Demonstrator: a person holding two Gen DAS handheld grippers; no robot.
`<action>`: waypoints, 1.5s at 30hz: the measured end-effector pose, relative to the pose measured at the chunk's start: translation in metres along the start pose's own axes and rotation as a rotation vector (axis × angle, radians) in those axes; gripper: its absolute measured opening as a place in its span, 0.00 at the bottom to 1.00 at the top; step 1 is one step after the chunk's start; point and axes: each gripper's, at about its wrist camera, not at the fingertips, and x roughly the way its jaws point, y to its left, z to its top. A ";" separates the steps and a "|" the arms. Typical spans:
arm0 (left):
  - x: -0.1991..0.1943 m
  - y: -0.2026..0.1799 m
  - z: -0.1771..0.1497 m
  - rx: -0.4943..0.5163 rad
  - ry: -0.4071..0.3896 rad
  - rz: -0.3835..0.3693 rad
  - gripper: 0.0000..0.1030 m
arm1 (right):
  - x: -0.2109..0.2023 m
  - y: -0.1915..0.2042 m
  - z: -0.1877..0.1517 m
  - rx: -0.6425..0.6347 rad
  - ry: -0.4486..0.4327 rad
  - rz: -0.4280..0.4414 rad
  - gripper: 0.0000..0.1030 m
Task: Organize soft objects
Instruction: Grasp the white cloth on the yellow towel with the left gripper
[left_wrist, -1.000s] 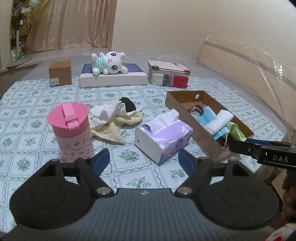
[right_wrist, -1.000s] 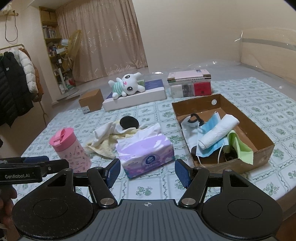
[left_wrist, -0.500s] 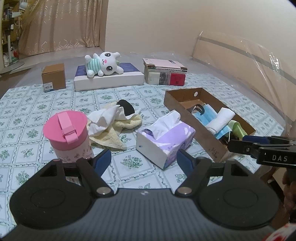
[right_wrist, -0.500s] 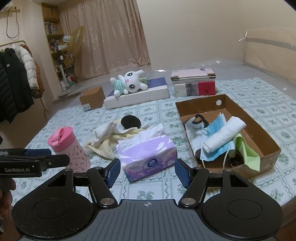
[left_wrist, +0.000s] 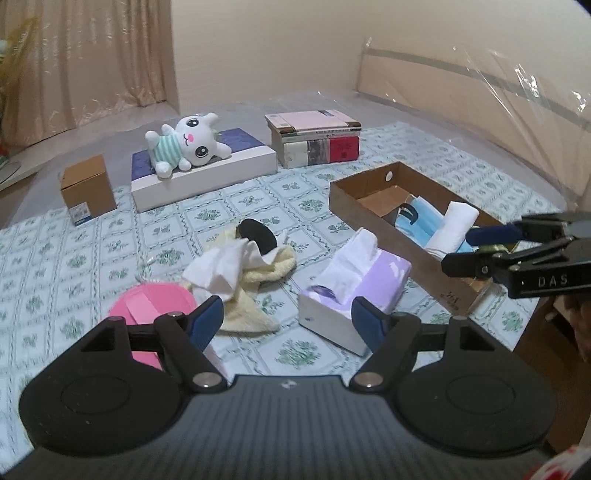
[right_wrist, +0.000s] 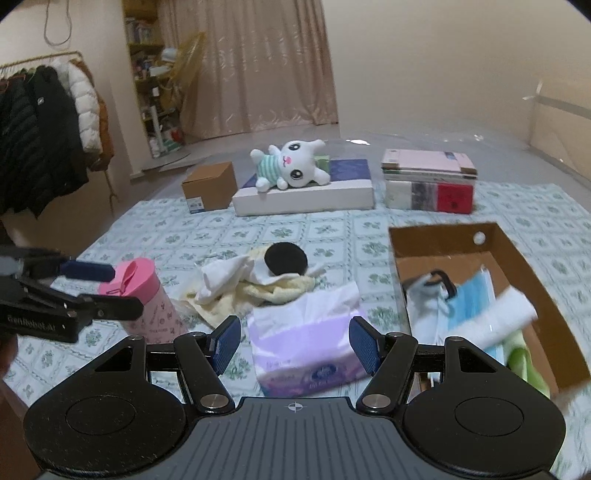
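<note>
A heap of a white cloth (left_wrist: 225, 266), a yellow towel (left_wrist: 266, 273) and a black round pad (left_wrist: 256, 236) lies mid-bed. Beside it stands a purple tissue box (left_wrist: 365, 284). The cardboard tray (left_wrist: 354, 195) at the right holds blue masks (left_wrist: 421, 225) and a rolled white cloth (left_wrist: 456, 225). A plush bunny (left_wrist: 188, 147) lies on a flat box at the back. My left gripper (left_wrist: 288, 319) hovers open and empty short of the heap. My right gripper (right_wrist: 295, 339) is open above the near side of the tissue box (right_wrist: 306, 350), not touching it.
A pink lidded cup (left_wrist: 147, 310) stands right under my left finger. A stack of books (left_wrist: 314, 140) and a small brown carton (left_wrist: 86, 188) sit at the back. Coats (right_wrist: 44, 122) hang at the far left. The bed's edge runs just past the tray (right_wrist: 517, 251).
Both grippers have moved forward over the bed and rolled slightly. The cup, tissue box and tray now look nearer. The jaws stand about as wide as before.
</note>
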 end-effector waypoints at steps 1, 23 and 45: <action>0.003 0.005 0.005 0.017 0.010 -0.002 0.72 | 0.004 -0.001 0.004 -0.010 0.006 0.004 0.63; 0.145 0.064 0.082 0.348 0.347 -0.132 0.62 | 0.146 -0.021 0.084 -0.263 0.152 0.124 0.63; 0.238 0.070 0.085 0.464 0.544 -0.148 0.09 | 0.241 -0.034 0.086 -0.294 0.286 0.167 0.63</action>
